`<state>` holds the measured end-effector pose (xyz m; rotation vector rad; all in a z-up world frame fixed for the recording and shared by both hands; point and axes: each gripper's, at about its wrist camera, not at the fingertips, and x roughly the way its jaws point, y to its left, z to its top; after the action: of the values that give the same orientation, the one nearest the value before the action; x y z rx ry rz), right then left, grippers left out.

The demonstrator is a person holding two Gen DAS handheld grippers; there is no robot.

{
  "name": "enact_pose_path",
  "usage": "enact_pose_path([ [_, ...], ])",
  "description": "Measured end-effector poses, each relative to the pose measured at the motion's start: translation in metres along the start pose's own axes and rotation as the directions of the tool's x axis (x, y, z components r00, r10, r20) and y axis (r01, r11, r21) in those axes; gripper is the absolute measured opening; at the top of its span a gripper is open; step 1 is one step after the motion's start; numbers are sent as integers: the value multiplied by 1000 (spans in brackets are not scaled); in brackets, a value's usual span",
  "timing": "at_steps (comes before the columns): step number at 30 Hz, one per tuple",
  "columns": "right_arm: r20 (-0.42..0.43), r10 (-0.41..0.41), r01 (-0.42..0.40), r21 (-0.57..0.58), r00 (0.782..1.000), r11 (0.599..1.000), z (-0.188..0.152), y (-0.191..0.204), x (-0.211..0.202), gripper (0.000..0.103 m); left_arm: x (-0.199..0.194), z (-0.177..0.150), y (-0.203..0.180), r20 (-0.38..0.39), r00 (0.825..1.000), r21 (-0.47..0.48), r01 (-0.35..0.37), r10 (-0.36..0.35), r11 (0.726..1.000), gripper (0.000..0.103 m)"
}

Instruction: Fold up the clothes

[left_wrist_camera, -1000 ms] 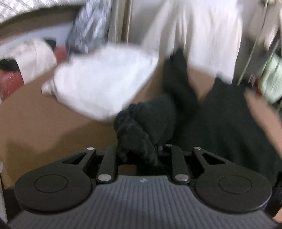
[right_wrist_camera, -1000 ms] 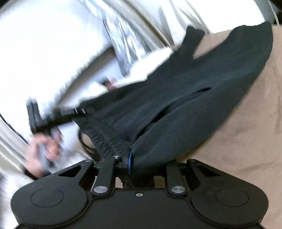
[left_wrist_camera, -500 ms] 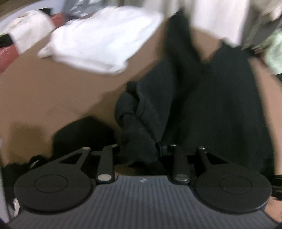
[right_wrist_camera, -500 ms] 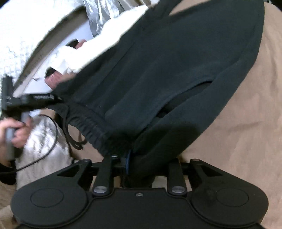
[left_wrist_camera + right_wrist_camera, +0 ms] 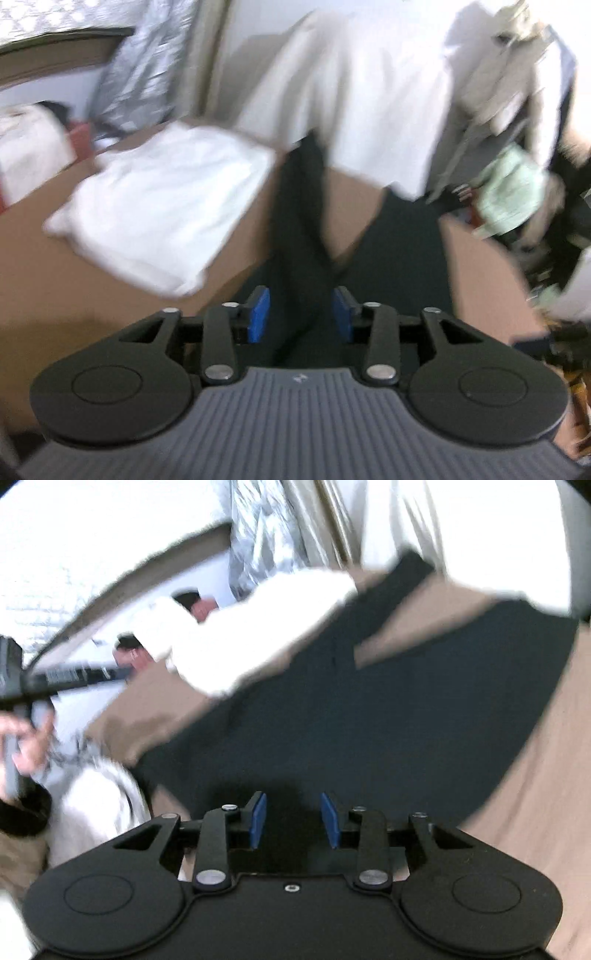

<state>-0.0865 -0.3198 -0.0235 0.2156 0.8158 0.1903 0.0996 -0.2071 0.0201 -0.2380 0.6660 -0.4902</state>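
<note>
Tongs: left point(image 5: 301, 312), right point(image 5: 293, 819) opening, empty | dark garment point(image 5: 369, 720): one | white bundle point(image 5: 162, 214): one

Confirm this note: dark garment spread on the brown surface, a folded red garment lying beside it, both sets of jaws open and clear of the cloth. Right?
One error: the folded garment is white, not red, as the left wrist view shows. The dark garment on the brown surface and both sets of jaws, opening and off the cloth, stand as noted.

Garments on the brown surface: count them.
2. The dark garment lies spread in front of both grippers; the folded white garment lies beside it. Others may be hidden.
</note>
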Motion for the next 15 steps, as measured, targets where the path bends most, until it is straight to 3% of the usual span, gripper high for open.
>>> enact_pose_path([
  [2, 39, -10, 14, -112, 999, 994, 62, 11, -21, 40, 15, 22, -9, 32, 999, -3, 13, -13, 1000, 42],
  [5, 69, -59, 73, -220, 996, 973, 153, 15, -23, 63, 63, 56, -16, 35, 999, -53, -25, 27, 998, 42],
  [6, 59, -93, 104, -226, 994, 969, 180, 12, -17, 63, 79, 64, -16, 32, 999, -73, -25, 28, 997, 42],
  [9, -26, -192, 186, -159, 981, 970, 246, -10, 20, 62, 108, 73, -14, 68, 997, -48, -32, 36, 998, 44],
  [10, -59, -223, 214, -132, 973, 968, 267, -17, 34, 62, 116, 74, -14, 90, 995, -19, -44, 45, 999, 50],
  [13, -148, -290, 267, -159, 945, 950, 305, -25, 94, 61, 148, 78, -7, 135, 986, 27, -99, 94, 995, 57],
  [15, -189, -315, 280, -189, 930, 941, 323, -29, 136, 60, 182, 78, 10, 116, 984, 10, -135, 133, 991, 58],
])
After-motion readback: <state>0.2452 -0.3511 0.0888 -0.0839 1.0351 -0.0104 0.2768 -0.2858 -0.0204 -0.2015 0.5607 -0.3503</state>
